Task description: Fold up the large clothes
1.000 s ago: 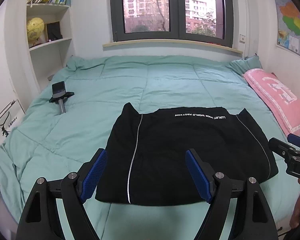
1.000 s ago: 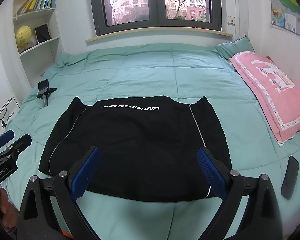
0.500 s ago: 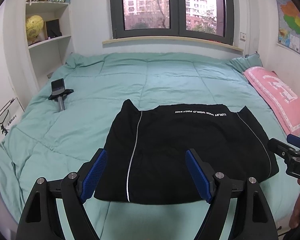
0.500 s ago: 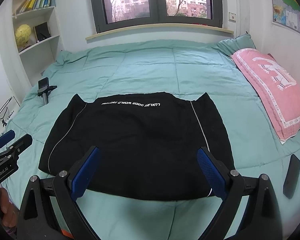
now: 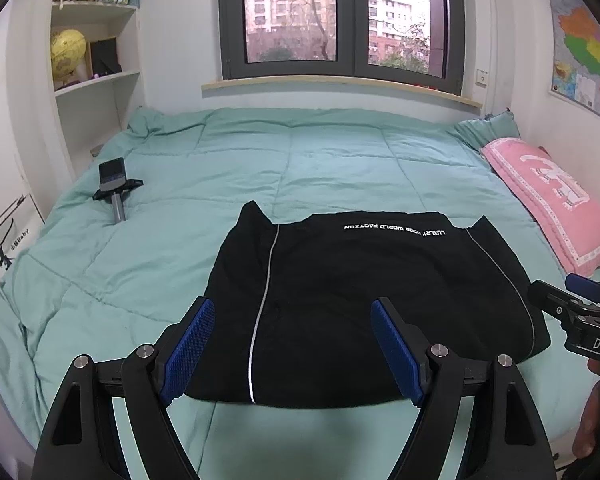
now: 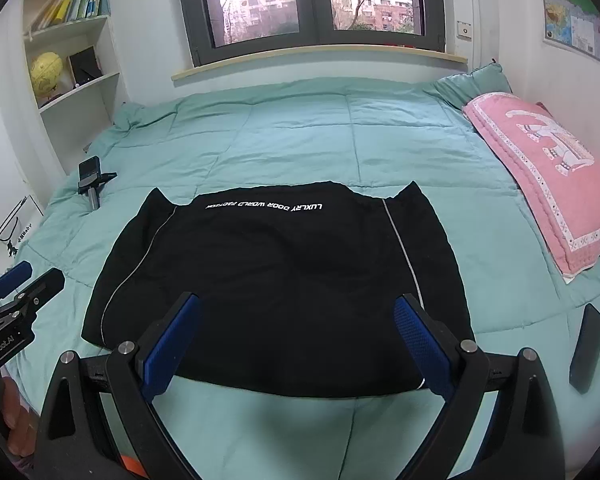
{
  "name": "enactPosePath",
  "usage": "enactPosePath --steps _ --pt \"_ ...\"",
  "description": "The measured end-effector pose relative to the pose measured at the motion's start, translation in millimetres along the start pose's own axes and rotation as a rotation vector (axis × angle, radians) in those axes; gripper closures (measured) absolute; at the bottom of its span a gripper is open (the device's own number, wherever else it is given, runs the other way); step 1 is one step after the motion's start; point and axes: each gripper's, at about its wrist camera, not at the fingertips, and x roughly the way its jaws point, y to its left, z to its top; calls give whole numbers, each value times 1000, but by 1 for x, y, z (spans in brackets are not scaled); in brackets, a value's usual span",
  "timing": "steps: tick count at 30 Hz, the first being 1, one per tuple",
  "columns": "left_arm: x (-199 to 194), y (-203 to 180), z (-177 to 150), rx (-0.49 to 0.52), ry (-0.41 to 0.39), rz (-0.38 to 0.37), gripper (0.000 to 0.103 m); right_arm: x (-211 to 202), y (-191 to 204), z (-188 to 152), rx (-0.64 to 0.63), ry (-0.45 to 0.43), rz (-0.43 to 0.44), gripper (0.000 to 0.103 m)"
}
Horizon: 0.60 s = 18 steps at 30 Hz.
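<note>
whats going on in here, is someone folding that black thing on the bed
Yes. A person holds a two-finger gripper in each hand over a black garment that lies flat on the green quilt, already folded into a rough rectangle. The left gripper and right gripper are both open above its near edge and hold nothing. A phone mount and a pink pillow lie off to the sides.

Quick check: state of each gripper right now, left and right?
Left gripper: open, holding nothing, above the black garment.
Right gripper: open, holding nothing.
</note>
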Motion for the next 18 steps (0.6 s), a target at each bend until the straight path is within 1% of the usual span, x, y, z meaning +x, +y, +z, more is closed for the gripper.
enactPosePath --steps 9,18 --pt "1 -1 0 6 3 11 22 3 -2 2 2 11 6 5" --pt "3 -5 2 22 4 23 22 2 -6 4 6 5 8 5"
